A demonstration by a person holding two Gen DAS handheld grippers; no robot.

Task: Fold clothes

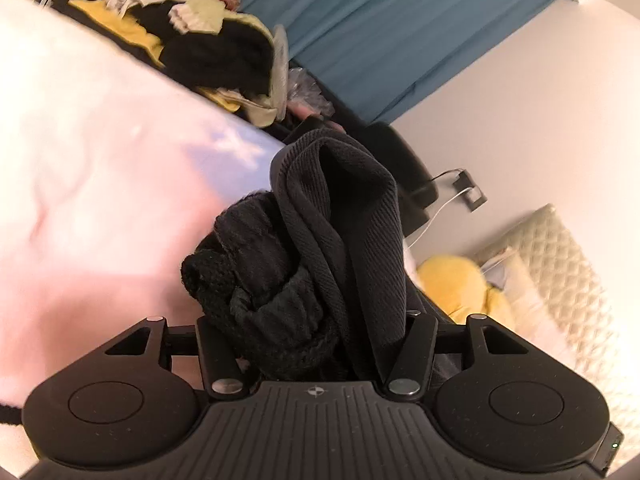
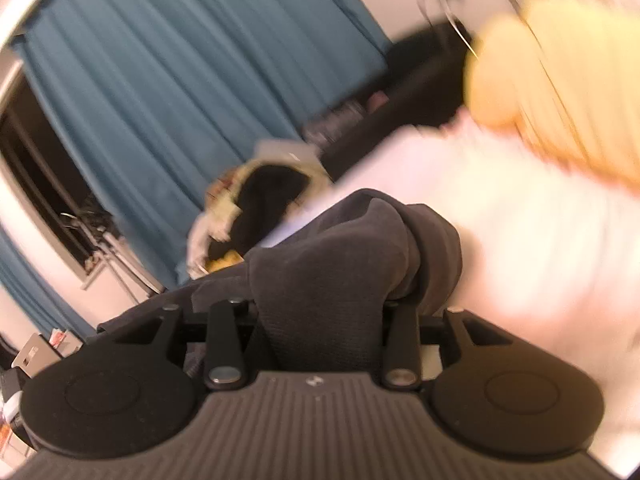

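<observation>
**Black garment held by both grippers above the bed**

The black garment [image 1: 320,248] is bunched between the fingers of the left gripper [image 1: 316,344]. It fills the whole gap there, and the jaws are clamped on it. The cloth has two textures: a ribbed knit part that stands up in a fold, and a fluffier, thicker part on the left side of it. The garment hangs in the air, above the edge of the pink-white bed cover [image 1: 88,184].

In the right wrist view, the right gripper [image 2: 316,344] also grips dark cloth [image 2: 340,264], which looks like the same garment, but I cannot be sure of it. The cloth is pressed between the two fingers and rises in a rounded lump in front of them. This picture is blurred.

Behind the bed lies a pile of clothes [image 1: 192,36], with black, yellow and pale pieces mixed together. A blue curtain [image 1: 380,28] hangs behind the pile. On the right side of the left wrist view there is a yellow soft object [image 1: 460,288] beside a quilted cream pillow [image 1: 560,264]. A cable [image 1: 448,200] runs along the white wall to a small plug.
</observation>
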